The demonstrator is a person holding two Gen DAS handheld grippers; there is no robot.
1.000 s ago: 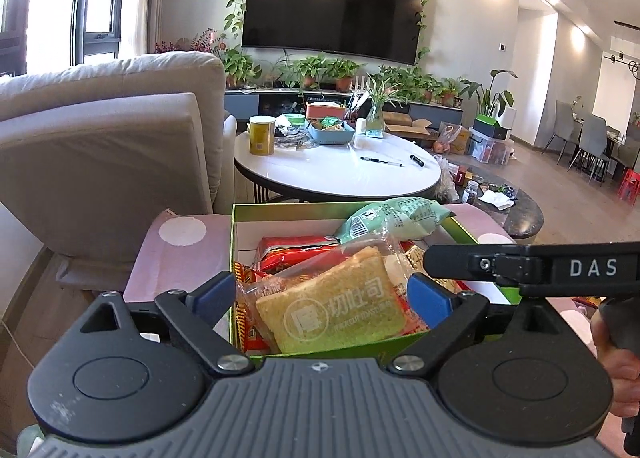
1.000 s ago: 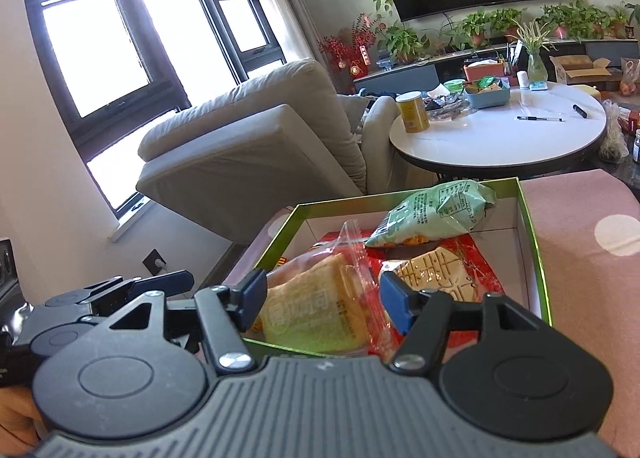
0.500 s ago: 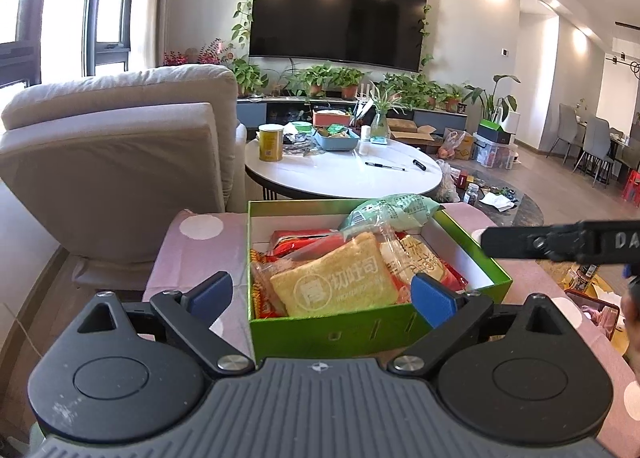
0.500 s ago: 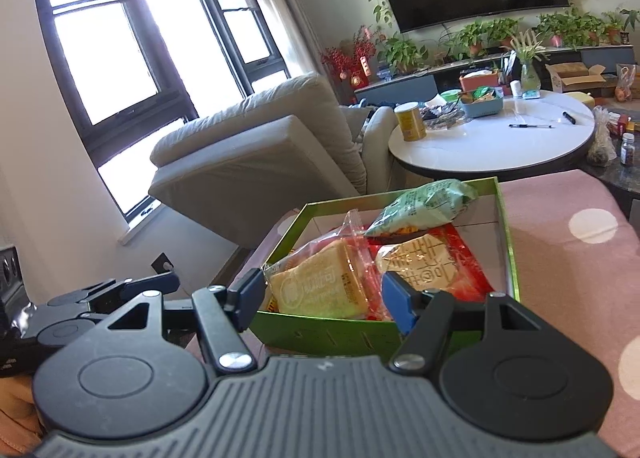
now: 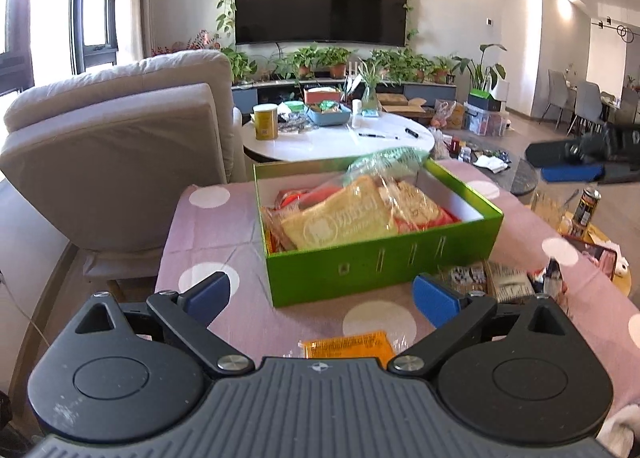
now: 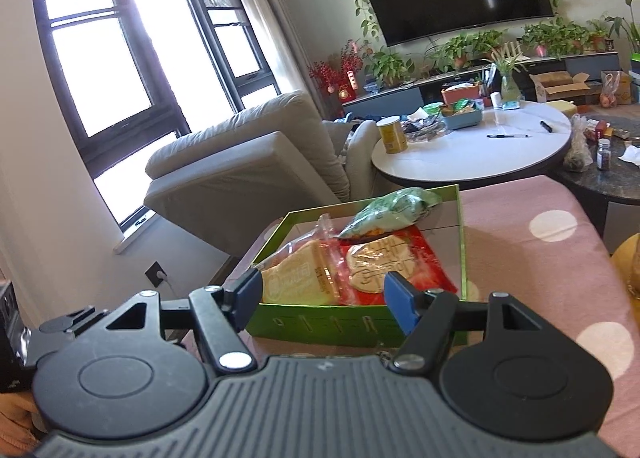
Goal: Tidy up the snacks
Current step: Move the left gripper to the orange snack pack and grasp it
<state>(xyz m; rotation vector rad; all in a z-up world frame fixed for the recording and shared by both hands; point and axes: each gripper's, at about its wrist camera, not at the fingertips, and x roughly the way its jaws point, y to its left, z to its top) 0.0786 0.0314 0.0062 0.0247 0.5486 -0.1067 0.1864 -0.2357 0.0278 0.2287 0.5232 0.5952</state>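
Observation:
A green open box (image 5: 380, 258) full of snacks stands on a pink dotted cloth (image 5: 216, 226). Inside lie a clear bag of yellow toast slices (image 5: 340, 222), a pale green bag (image 5: 384, 158) and a round cracker pack (image 6: 380, 266) on red wrappers. My left gripper (image 5: 322, 296) hovers in front of the box, its jaws wide and opening, nothing between them; an orange packet (image 5: 346, 342) lies on the cloth below. My right gripper (image 6: 324, 296) faces the box's near wall (image 6: 340, 324), jaws apart and opening, empty.
Loose snack packets (image 5: 492, 282) and a can (image 5: 586, 206) sit right of the box. A beige armchair (image 5: 120, 138) stands at left, a round white table (image 5: 320, 138) behind the box, and a dark low table (image 6: 612, 178) at right.
Both grippers have drawn back from over the box, which now looks smaller and farther. The orange packet and the box's front wall have come into view. Both jaws stand slightly wider.

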